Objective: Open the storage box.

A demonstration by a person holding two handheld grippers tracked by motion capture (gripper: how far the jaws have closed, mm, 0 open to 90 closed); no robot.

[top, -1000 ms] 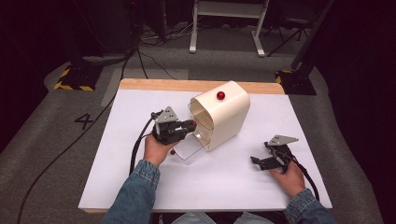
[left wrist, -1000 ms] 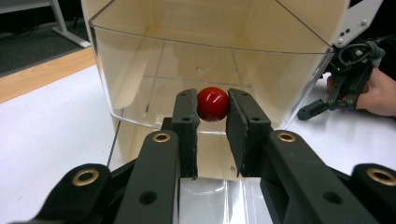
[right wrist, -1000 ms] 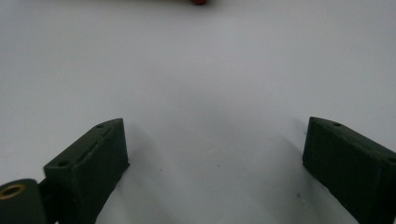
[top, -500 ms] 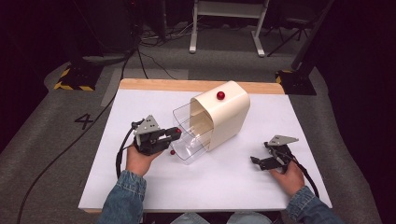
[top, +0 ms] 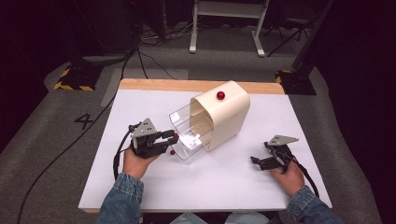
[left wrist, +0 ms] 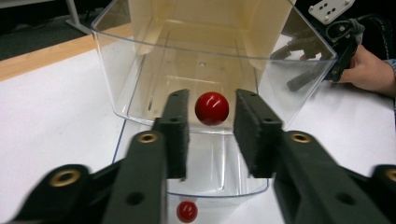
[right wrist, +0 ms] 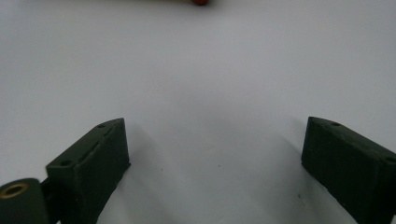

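Pulled out farther than half a second ago, the clear drawer (top: pixel 187 140) now juts well clear of the cream housing (top: pixel 224 119), and the left gripper (top: pixel 169 138) has backed off with it. Its red knob (left wrist: pixel 211 108) sits between the two pads (left wrist: pixel 175 130), a narrow gap showing on each side, so the jaws stand slightly parted around it rather than pinching. White table (top: pixel 140 107) lies open to the left. Well apart, the right gripper (top: pixel 258 161) rests with jaws spread wide.
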